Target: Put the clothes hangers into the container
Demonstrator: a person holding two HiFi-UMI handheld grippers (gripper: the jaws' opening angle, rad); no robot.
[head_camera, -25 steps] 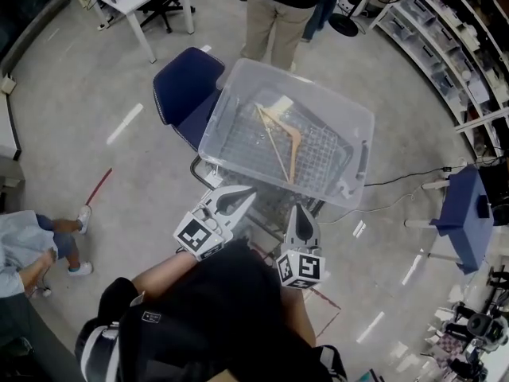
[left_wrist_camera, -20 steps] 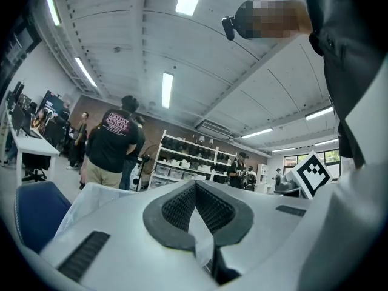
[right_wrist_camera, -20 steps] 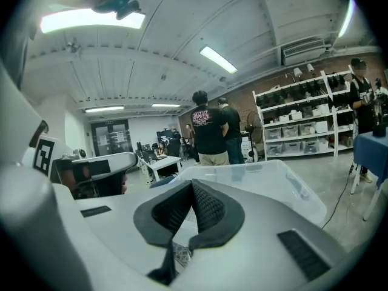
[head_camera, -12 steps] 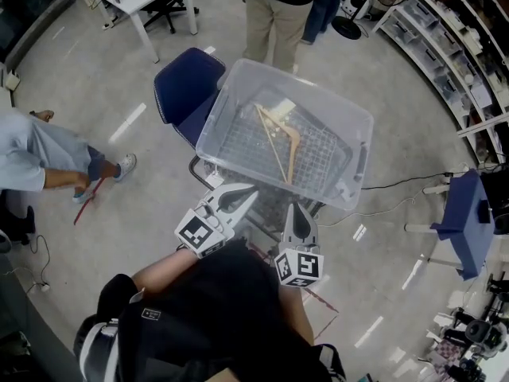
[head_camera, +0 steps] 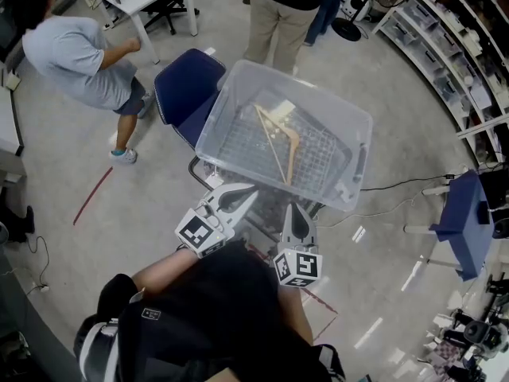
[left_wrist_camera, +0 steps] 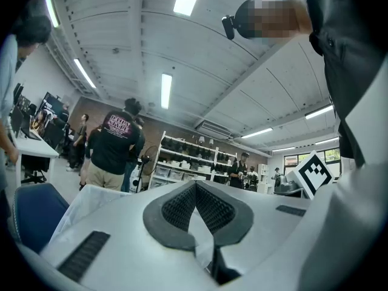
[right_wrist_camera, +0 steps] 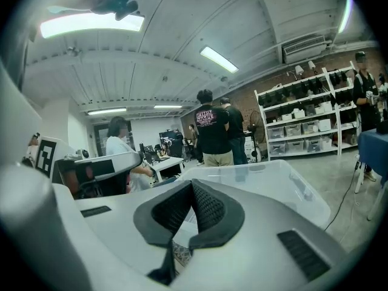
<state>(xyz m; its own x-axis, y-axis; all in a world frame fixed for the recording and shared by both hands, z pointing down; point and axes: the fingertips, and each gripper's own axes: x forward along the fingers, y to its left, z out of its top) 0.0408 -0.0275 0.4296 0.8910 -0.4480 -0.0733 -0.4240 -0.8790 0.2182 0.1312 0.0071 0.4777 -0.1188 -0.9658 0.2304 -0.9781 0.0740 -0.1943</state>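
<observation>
Only the ten-o'clock bystander (head_camera: 86,52) has moved; left gripper (head_camera: 245,192) and right gripper (head_camera: 296,210) idle, fingers closed and empty, presumably since the wooden hanger (head_camera: 288,145) already lies in the container (head_camera: 318,88).

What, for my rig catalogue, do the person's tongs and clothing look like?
The left tongs and right tongs are pale grey shells tapering to a point, with black textured pads. Each carries a cube of black-and-white square markers. The person wears a black top.

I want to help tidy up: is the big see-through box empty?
No, a wooden hanger lies inside the clear container.
</observation>
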